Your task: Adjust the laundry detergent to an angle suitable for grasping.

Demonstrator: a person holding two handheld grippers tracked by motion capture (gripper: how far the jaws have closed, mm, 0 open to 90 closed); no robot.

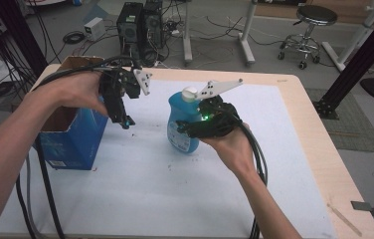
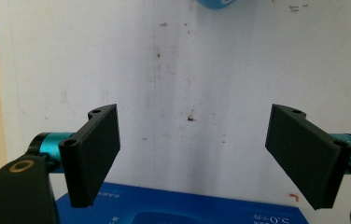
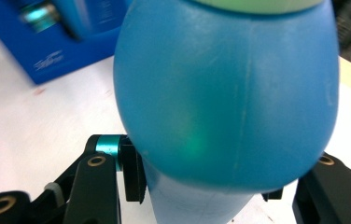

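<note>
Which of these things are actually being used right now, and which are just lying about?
In use:
blue bottle, clamped in the right gripper
blue box, just below the open left gripper

Lying about:
stool
computer towers

Blue bottle, blue box, white table

Bottle blue with a white cap; cardboard box blue outside, brown inside; tongs black; table white, tan-edged.

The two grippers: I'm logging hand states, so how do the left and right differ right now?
The left gripper has its jaws spread wide with nothing between them; the right gripper has its jaws closed on the blue bottle. The left hovers beside the blue box, pointing down at the table; the right reaches in sideways. Both are black and hand-held.
</note>
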